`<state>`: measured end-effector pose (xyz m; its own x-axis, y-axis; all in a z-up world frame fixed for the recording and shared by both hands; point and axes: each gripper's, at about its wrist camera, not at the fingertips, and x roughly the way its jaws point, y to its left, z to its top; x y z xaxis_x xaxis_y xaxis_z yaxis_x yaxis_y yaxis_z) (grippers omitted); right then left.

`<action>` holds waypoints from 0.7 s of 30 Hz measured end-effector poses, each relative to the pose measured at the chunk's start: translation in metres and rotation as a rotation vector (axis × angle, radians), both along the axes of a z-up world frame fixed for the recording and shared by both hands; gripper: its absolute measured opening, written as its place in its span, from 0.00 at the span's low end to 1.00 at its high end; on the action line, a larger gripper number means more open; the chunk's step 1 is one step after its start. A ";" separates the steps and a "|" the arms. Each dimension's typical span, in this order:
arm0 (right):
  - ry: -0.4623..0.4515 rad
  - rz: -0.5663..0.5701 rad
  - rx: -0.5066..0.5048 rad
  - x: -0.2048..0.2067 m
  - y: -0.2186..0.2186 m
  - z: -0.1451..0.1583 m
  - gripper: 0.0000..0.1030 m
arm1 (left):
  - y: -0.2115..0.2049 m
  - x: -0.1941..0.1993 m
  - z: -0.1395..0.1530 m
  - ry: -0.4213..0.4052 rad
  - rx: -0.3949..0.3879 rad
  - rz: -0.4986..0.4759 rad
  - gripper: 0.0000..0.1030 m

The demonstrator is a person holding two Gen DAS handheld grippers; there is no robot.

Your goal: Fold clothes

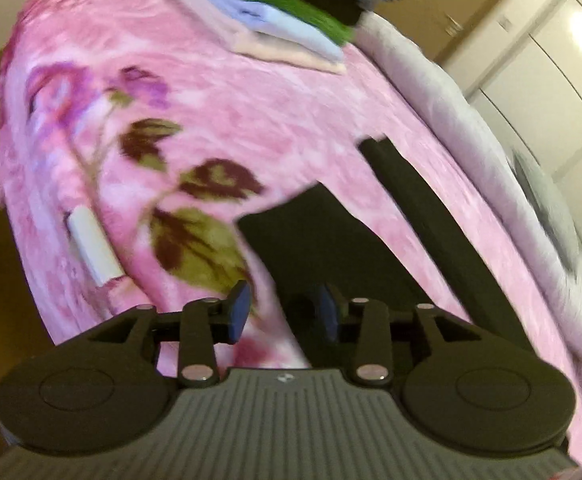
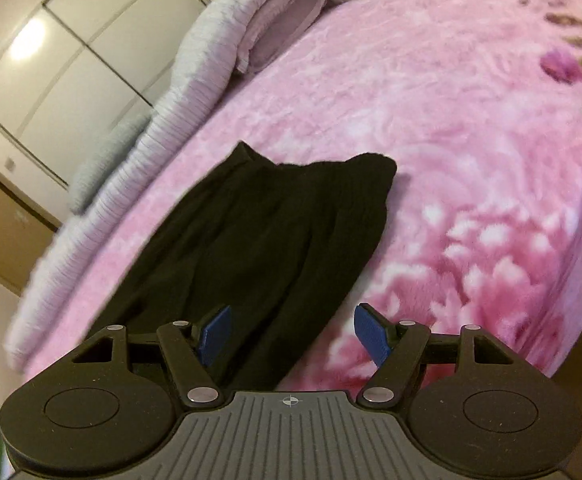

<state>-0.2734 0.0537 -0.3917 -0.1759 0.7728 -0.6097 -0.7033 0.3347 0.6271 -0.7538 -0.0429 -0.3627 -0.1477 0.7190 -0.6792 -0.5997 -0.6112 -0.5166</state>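
A black garment [image 2: 259,240] lies flat on the pink floral blanket [image 2: 451,120], its gathered waistband at the far end. In the left wrist view the same black garment [image 1: 331,240] shows two leg-like parts spread on the blanket [image 1: 251,120]. My left gripper [image 1: 285,310] hovers open over the garment's near edge, nothing between its blue pads. My right gripper [image 2: 291,334] is open too, above the garment's near hem, the left pad over the black cloth and the right pad over the blanket.
A stack of folded clothes [image 1: 283,20], green, light blue and white, sits at the far end of the bed. A grey-white quilt [image 2: 163,120] and pillows [image 2: 283,20] line one side. A white object [image 1: 91,244] lies on the blanket. White wardrobe doors [image 2: 71,60] stand beyond.
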 end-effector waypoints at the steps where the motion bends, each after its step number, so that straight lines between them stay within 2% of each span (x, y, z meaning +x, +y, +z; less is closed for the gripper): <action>1: 0.023 -0.021 -0.013 0.005 0.000 -0.002 0.81 | 0.000 -0.003 -0.003 -0.029 0.011 0.019 0.33; 2: 0.051 -0.031 -0.011 0.010 0.002 -0.004 0.81 | 0.002 -0.004 -0.005 -0.051 0.034 0.034 0.36; 3: 0.083 -0.034 -0.001 0.015 0.004 -0.006 0.81 | 0.003 -0.005 -0.007 -0.069 0.055 0.046 0.42; 6: 0.155 -0.034 0.045 0.029 0.013 -0.015 0.81 | 0.010 -0.004 -0.013 -0.061 0.093 0.054 0.40; 7: 0.178 -0.037 0.054 0.033 0.016 -0.019 0.81 | 0.012 -0.003 -0.013 -0.059 0.105 0.055 0.36; 8: 0.195 -0.038 0.066 0.037 0.021 -0.021 0.81 | 0.014 -0.004 -0.012 -0.048 0.107 0.043 0.17; 9: 0.210 -0.036 0.081 0.042 0.027 -0.022 0.81 | 0.016 -0.005 -0.011 -0.036 0.110 0.031 0.06; 13: 0.179 -0.015 0.097 0.049 0.051 -0.025 0.81 | 0.023 -0.007 -0.007 0.008 0.121 -0.018 0.05; 15: 0.132 0.007 0.091 0.048 0.062 -0.022 0.79 | 0.027 -0.008 -0.005 0.030 0.127 -0.043 0.05; 16: 0.103 0.011 0.080 0.046 0.066 -0.021 0.55 | 0.029 -0.009 -0.004 0.041 0.129 -0.055 0.05; 17: 0.090 0.005 0.067 0.046 0.067 -0.022 0.13 | 0.031 -0.010 -0.003 0.053 0.132 -0.067 0.05; 21: 0.091 -0.038 0.087 0.046 0.050 -0.020 0.05 | 0.026 -0.015 0.013 0.107 0.165 -0.098 0.05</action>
